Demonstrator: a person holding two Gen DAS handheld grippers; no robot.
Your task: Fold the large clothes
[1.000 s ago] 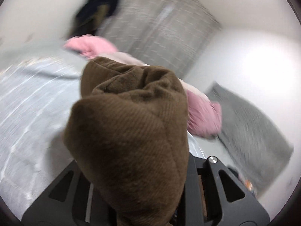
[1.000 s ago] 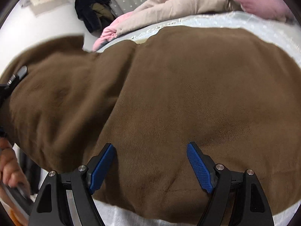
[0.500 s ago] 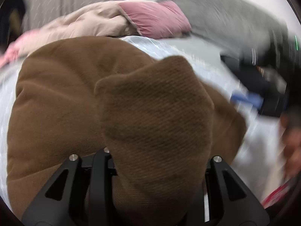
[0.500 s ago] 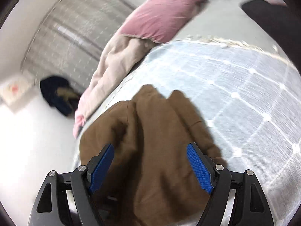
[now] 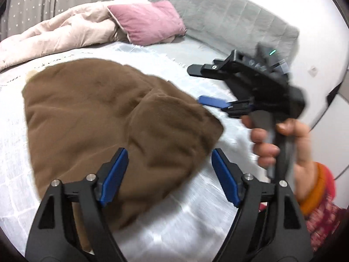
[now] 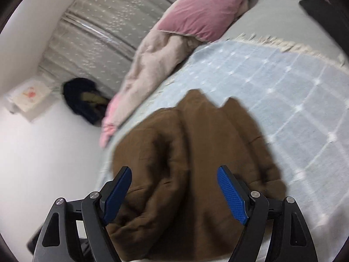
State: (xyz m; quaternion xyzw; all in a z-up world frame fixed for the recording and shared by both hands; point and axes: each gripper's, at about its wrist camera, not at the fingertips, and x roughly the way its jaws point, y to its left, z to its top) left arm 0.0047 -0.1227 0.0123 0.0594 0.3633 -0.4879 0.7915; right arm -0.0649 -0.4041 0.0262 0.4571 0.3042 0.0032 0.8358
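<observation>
bed (image 5: 196, 229): pale blue checked cover, takes up most of both views. plenty of flat room to the R of the garment.
garment (image 5: 104, 113): big brown fleecy thing, lying mid-bed in a loose lump, partly doubled over w/ a thick fold on the near side. in the right wrist view it's bunched into long ridges (image 6: 196, 163), not flat yet.
quilt (image 5: 59, 28): beige, heaped at the far edge, pink pillow (image 5: 150, 21) on top of it. both well apart from the brown one, so no snag risk imo.
left claw (image 5: 169, 176): jaws opening, pads wide, hovering over the near fold. fabric sits below/between the pads but nothing's pinched afaict.
right claw (image 5: 209, 85): wide too, holding nothing. off to the R, clear of the garment, hand (image 5: 281, 144) on the grip.
step (my guess): fold just dropped, next is regrip + tidy.
how to do it well: pick 2 real corners or a hem, not a handful of bulk. pull apart to flatten the ridges first, then fold edge to edge. thick fleece springs back, so press the crease down before letting go.
</observation>
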